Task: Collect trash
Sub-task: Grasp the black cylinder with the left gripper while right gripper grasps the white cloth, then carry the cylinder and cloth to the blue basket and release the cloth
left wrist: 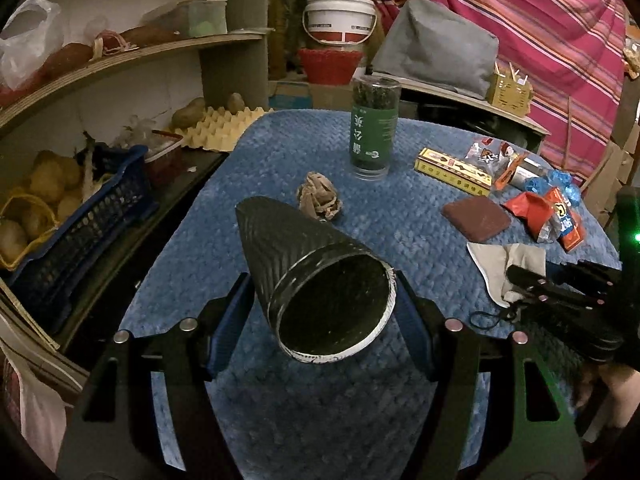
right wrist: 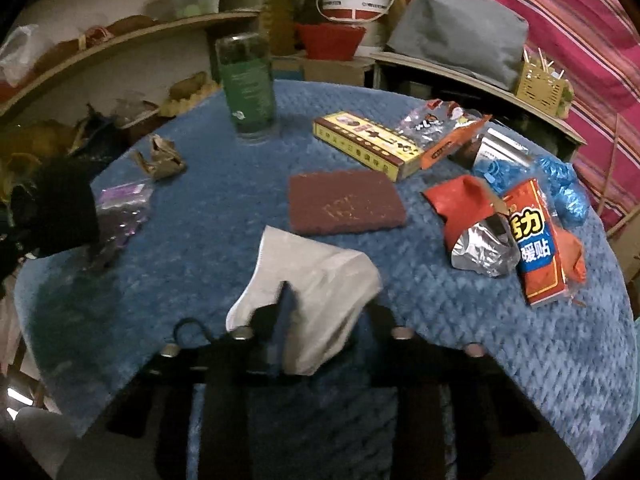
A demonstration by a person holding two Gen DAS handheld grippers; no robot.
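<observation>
The right claw [right wrist: 286,300] is pinched shut on the grey tissue [right wrist: 320,280], near the table's [right wrist: 200,248] front edge. It holds only a corner, so the tissue may slip or tear. The left claw [left wrist: 320,312] is part open around the black cup [left wrist: 316,280], tipped toward the tissue; the cup may slide out. The red pack [right wrist: 538,248] near the right edge reads "暖贴". The jar [left wrist: 374,128] has white writing, too small to read.

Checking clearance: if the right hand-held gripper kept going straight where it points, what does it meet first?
The right hand-held gripper is shut on the grey tissue. Straight ahead, the first thing looks to be the maroon scouring pad on the blue cloth; depth is uncertain.
</observation>
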